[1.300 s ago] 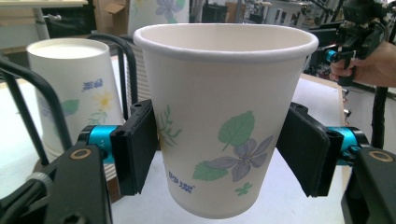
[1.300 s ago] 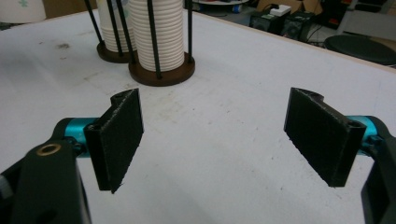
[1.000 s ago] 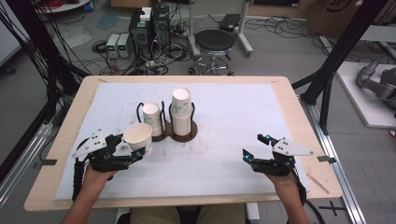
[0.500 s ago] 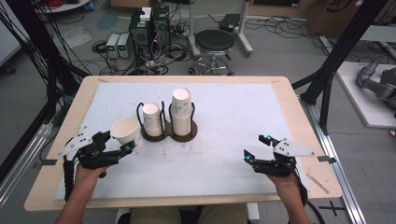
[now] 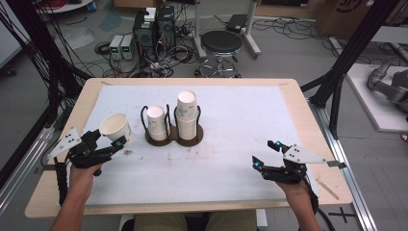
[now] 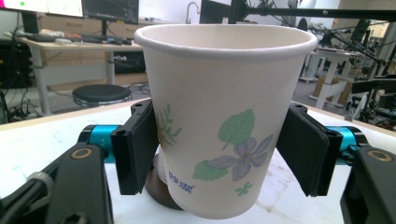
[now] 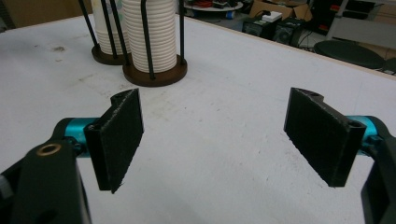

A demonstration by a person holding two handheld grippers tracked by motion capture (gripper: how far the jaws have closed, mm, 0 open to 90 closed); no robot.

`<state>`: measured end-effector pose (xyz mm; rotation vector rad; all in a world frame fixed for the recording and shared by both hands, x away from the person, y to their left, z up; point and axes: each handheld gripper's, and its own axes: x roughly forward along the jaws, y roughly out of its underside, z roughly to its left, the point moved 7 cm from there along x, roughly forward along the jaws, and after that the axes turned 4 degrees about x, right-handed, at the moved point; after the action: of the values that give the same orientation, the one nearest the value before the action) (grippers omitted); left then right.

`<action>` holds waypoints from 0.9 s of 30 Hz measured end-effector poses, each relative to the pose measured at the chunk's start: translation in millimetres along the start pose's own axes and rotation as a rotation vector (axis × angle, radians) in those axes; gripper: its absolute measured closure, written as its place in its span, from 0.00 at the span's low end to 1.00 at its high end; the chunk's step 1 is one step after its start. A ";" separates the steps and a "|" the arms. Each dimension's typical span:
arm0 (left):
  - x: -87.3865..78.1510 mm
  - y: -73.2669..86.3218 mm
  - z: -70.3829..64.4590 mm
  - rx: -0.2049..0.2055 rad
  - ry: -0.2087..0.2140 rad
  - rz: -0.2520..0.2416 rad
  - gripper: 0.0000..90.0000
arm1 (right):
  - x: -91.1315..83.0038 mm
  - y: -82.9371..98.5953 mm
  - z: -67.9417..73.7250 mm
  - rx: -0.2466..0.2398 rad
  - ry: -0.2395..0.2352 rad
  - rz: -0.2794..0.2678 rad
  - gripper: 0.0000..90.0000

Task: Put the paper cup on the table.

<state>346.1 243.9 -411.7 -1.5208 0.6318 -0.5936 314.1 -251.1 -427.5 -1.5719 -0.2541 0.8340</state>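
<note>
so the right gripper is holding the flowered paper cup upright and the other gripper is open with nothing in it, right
Not quite: the left gripper holds the flowered paper cup upright, its pads on either side of the cup, as the left gripper view shows. The right gripper is the open one with nothing in it, over the bare table.

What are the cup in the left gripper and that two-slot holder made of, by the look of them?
The cup looks like thin matte white paper: rolled rim, printed leaf and flower pattern. The left gripper has its pads against both sides. The holder seems to have dark brown round bases, maybe wood or plastic, with thin black rods, likely metal wire, rising around the cup stacks.
</note>
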 end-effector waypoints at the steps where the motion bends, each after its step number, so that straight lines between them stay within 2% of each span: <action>1: -0.3 1.0 3.0 0.003 -0.009 -0.001 0.35 | 0.3 0.1 0.6 0.000 -0.002 0.002 0.23; 7: -0.9 4.1 18.3 -0.008 -0.054 -0.006 0.35 | 1.1 -0.1 1.0 -0.004 -0.003 0.003 0.23; 11: -0.2 6.2 26.9 0.005 -0.084 -0.006 0.36 | 0.6 0.2 1.4 0.001 -0.002 0.004 0.23; 16: 3.1 12.5 35.8 0.019 -0.119 0.021 0.36 | 1.6 0.4 3.0 -0.004 -0.006 0.007 0.23; 21: 8.2 21.1 45.5 0.002 -0.149 0.053 0.36 | 2.8 0.6 3.9 -0.008 -0.008 0.010 0.23; 27: 13.7 30.0 50.5 -0.009 -0.173 0.095 0.36 | 4.4 1.1 4.6 -0.013 -0.012 0.016 0.23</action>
<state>390.2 269.4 -444.0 -1.5231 0.5703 -0.3827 314.0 -245.1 -429.9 -1.5831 -0.2561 0.8556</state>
